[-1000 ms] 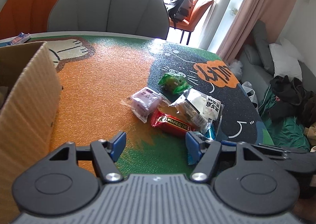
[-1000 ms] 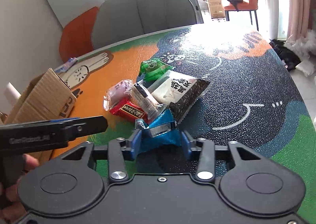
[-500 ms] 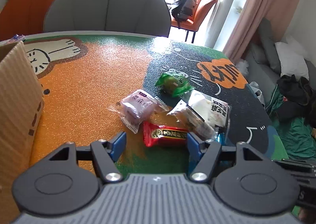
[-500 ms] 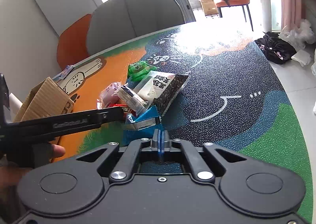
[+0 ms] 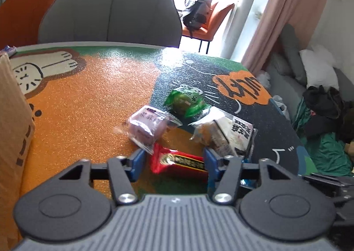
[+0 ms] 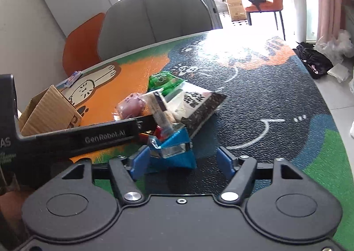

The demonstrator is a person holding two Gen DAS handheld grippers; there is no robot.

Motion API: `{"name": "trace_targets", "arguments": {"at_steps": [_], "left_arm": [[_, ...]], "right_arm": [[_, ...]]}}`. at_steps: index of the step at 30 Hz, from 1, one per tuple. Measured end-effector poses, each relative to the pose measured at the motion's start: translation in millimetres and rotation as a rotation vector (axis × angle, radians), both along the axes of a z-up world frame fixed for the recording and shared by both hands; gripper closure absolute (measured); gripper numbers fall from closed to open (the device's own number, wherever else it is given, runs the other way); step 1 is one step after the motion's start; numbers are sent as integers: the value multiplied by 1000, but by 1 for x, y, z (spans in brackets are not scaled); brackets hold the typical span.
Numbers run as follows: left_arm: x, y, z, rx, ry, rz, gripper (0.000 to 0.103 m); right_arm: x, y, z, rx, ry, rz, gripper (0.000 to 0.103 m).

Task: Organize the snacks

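My left gripper (image 5: pixel 174 163) has the red snack bar (image 5: pixel 179 161) lying right between its fingers (image 5: pixel 138 161), and that is the relation my next move turns on: the bar's long axis runs left to right across the gap, nearly in line with the span from one pad to the other, so I would be closing on its two short ends, not across its narrow waist. These fingers have just been narrowing; the right pad sits at the bar's right end, perhaps touching it, while the left pad looks just apart from the crimped left end, so I judge the bar is not yet pinched. It lies flat on the bench (image 5: pixel 88 100), the nearest piece of the pile, with the purple wrapped cake (image 5: pixel 147 126) touching its far left corner and the black-and-white packet (image 5: pixel 234 133) just beside its far right. The green packet (image 5: pixel 184 101) sits farther off. My right gripper (image 6: pixel 180 159) has just been spreading its fingers and they stand wide; the blue packet (image 6: pixel 174 150) rests between them, close against the left pad and well clear of the right one, so nothing is held there. In the right wrist view my left gripper's arm crosses just left of that blue packet, so the two tools are crowded. The cardboard box (image 5: pixel 13 122) stands to the left, on my left hand's side, which I judge makes that hand the natural one to carry the bar over.
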State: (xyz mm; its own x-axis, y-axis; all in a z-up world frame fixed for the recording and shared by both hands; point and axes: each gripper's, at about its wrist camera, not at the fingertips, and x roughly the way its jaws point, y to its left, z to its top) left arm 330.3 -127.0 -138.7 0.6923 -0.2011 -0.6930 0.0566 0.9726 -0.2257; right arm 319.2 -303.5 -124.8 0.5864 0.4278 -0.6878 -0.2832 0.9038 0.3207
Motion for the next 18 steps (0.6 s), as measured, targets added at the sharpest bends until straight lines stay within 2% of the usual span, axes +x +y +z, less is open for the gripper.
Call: {"name": "trace_targets", "arguments": {"at_steps": [1,3,11,14,16,18], "left_arm": [[-1,1,1,-1,1,-1,55],[-5,4,4,0,-4,2,70],[-16,24,9,-64,21,19,102],[-22,30,11,-96,22,23,102],[-26,32,12,-104,18,23,103],[-29,32,12,-108,23,19,103]], "right_arm": [[1,2,-1,-2,1,2,33],[2,5,-2,-4,4,5,33],[0,24,-2,-45,-26,28,30],[-1,31,-3,-81,-42,30,30],[-3,33,-3,-109,-53,27,33],[-5,34,-2,-144,-62,23,49]]}}
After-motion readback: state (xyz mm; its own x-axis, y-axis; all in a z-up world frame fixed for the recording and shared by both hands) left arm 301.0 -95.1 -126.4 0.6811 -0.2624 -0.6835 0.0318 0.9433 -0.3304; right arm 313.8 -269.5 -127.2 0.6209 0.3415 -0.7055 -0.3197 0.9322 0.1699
